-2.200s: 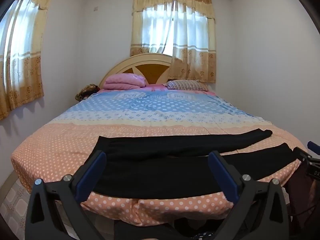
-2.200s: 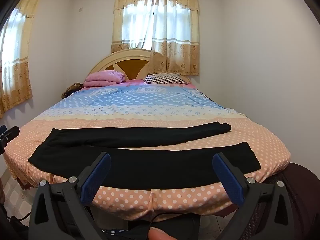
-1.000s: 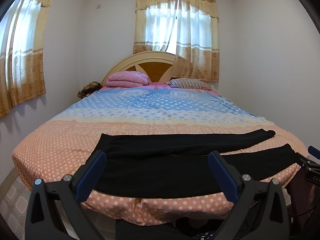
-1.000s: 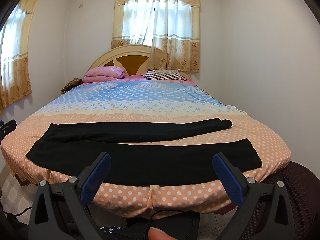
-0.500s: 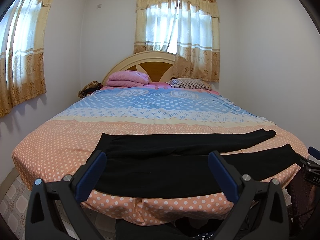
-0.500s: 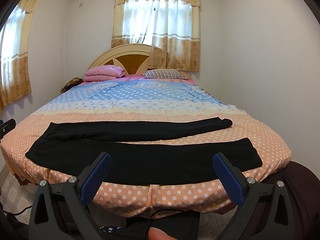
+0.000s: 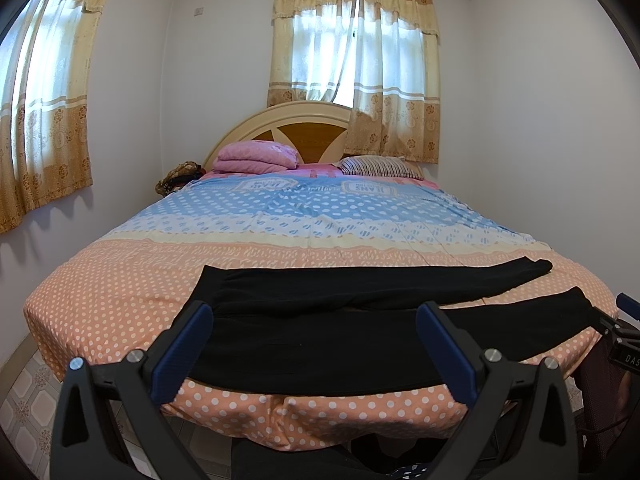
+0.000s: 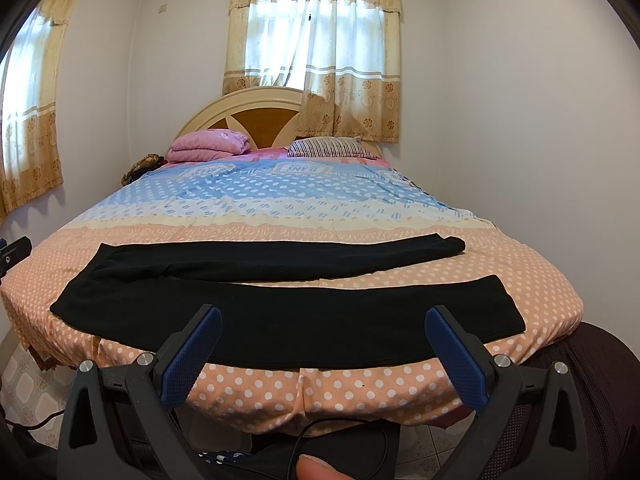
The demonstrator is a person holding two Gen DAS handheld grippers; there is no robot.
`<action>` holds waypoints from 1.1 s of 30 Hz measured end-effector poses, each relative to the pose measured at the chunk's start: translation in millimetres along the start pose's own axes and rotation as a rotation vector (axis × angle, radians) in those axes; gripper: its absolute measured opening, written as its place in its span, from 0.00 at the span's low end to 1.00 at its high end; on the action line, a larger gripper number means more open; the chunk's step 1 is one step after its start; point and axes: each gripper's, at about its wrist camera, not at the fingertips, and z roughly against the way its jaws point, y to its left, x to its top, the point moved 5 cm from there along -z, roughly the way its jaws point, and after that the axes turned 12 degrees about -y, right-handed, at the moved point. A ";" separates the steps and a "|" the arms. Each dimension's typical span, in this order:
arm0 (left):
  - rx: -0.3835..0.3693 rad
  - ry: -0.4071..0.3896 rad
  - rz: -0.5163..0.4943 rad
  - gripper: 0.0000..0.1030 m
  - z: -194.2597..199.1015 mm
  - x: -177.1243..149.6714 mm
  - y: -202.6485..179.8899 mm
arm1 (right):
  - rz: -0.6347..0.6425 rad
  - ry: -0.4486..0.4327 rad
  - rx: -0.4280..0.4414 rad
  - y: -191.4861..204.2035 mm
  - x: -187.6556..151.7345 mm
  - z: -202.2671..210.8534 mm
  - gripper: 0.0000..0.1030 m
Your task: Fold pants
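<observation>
Two legs of the black pants [image 8: 280, 320] are spread flat across the foot of the bed [image 8: 280, 208], the waist towards the left side and the cuffs towards the right. The near leg lies along the bed's front edge; the far leg lies just behind it, angled slightly away, with a strip of dotted bedspread showing between them near the cuffs.

The left gripper [image 7: 316, 344] is held short of the bed's edge, facing the waist half of the pants; its jaws are spread wide and nothing is held in them. The right gripper [image 8: 324, 344] is held likewise in front of the cuff half, its jaws also wide apart and empty. Neither is touching the cloth.

The first fold is judged not yet begun. It would be done well if one leg were taken near the waist by the left gripper and at its cuff by the right gripper, both layers of cloth being pinched, then lifted together and laid over the other leg so that the edges match. The cloth looks thin and limp, so sagging in the middle is to be expected unless it is kept taut between the two grips.

No containers are seen. A pink folded blanket [image 8: 208, 145] and a striped pillow [image 8: 330, 148] lie at the headboard, well apart from the pants.
</observation>
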 end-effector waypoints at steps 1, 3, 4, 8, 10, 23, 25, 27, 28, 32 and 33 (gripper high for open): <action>0.001 0.000 0.000 1.00 0.3 0.0 -0.2 | 0.001 0.000 0.001 0.3 0.2 0.1 0.99; 0.001 0.000 -0.001 1.00 0.3 -0.2 -0.3 | 0.003 0.002 0.000 0.4 -0.5 0.0 0.99; 0.001 0.000 0.000 1.00 0.3 -0.3 -0.2 | 0.004 0.003 0.000 0.4 -1.3 -0.3 0.99; 0.003 0.004 0.000 1.00 -0.7 -3.5 1.9 | 0.006 0.006 -0.001 0.3 -3.0 -1.9 0.99; 0.003 0.005 0.000 1.00 -0.9 -4.8 3.0 | 0.006 0.008 -0.001 -0.2 -3.5 -2.1 0.99; 0.004 0.026 -0.011 1.00 -8.3 -12.3 0.2 | 0.010 0.026 -0.012 -3.6 -10.3 -10.8 0.99; 0.005 0.037 -0.015 1.00 -12.4 -15.6 0.0 | 0.009 0.037 -0.012 -4.8 -13.5 -15.2 0.99; 0.005 0.046 -0.022 1.00 -18.2 -19.8 0.2 | 0.013 0.046 -0.021 -4.9 -16.7 -20.2 0.99; 0.009 0.052 -0.027 1.00 -22.3 -22.6 0.9 | 0.017 0.050 -0.024 -5.4 -18.7 -23.4 0.99; 0.020 0.079 -0.052 1.00 -41.7 -32.7 5.0 | 0.038 0.074 -0.045 -9.3 -28.2 -41.5 0.99; 0.025 0.091 -0.052 1.00 -49.6 -36.4 8.2 | 0.044 0.083 -0.056 -11.3 -31.5 -47.0 0.99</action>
